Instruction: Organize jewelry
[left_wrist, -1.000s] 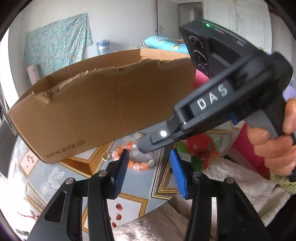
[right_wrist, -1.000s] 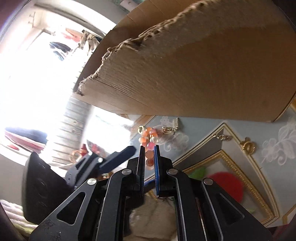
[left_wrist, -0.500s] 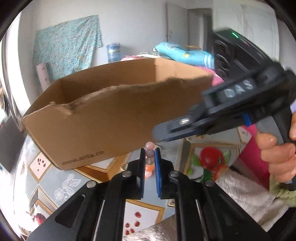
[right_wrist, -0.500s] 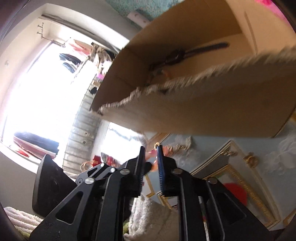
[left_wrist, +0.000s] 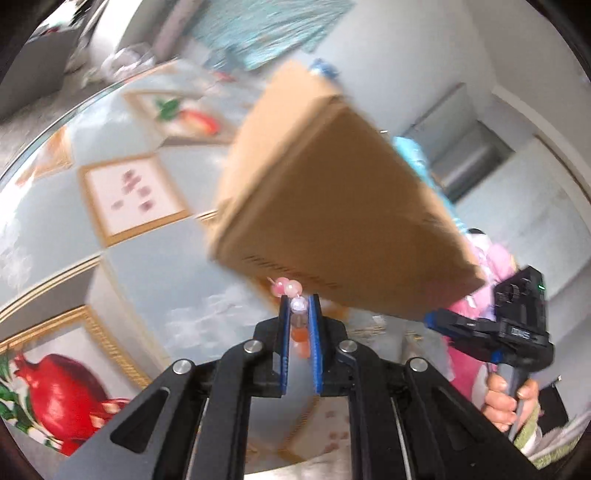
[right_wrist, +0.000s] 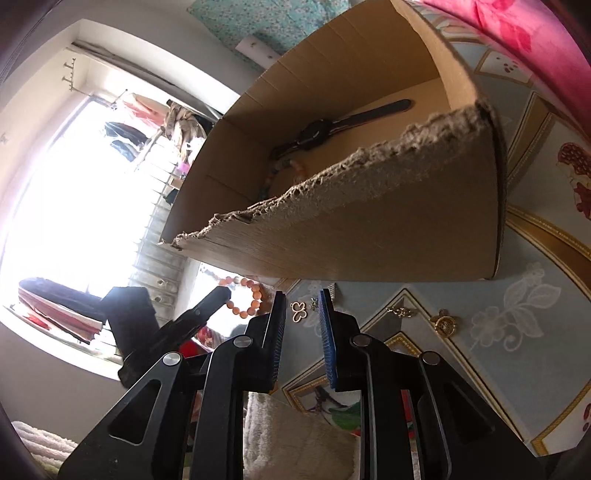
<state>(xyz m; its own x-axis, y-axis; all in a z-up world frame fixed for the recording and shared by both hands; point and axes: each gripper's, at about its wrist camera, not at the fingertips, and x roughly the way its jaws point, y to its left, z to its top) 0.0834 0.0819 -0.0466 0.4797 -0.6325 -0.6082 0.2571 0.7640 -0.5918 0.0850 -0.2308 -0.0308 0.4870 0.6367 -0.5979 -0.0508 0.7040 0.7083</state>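
My left gripper (left_wrist: 298, 301) is shut on a bead bracelet (left_wrist: 298, 305) of pink, white and orange beads, held in the air beside the cardboard box (left_wrist: 332, 206). In the right wrist view the bracelet (right_wrist: 248, 298) hangs from the left gripper's tip (right_wrist: 218, 295), below the box's torn front wall (right_wrist: 369, 229). My right gripper (right_wrist: 303, 299) is open and empty, apart from the bracelet. Inside the box lie a black wristwatch (right_wrist: 332, 127) and another bead bracelet (right_wrist: 284, 171). Small gold jewelry pieces (right_wrist: 298, 311) lie on the table by the box.
The table (right_wrist: 535, 314) has a patterned blue and gold cloth with pomegranate pictures (left_wrist: 59, 391). A gold brooch (right_wrist: 445, 324) and a gold chain (right_wrist: 400, 312) lie on it. A fluffy white cloth (right_wrist: 295, 435) lies at the near edge. My right gripper shows in the left wrist view (left_wrist: 436, 319).
My left gripper closed on the bracelet and lifted it off the table. My right gripper let go of it, opened and drew back. The left view has swung sharply.
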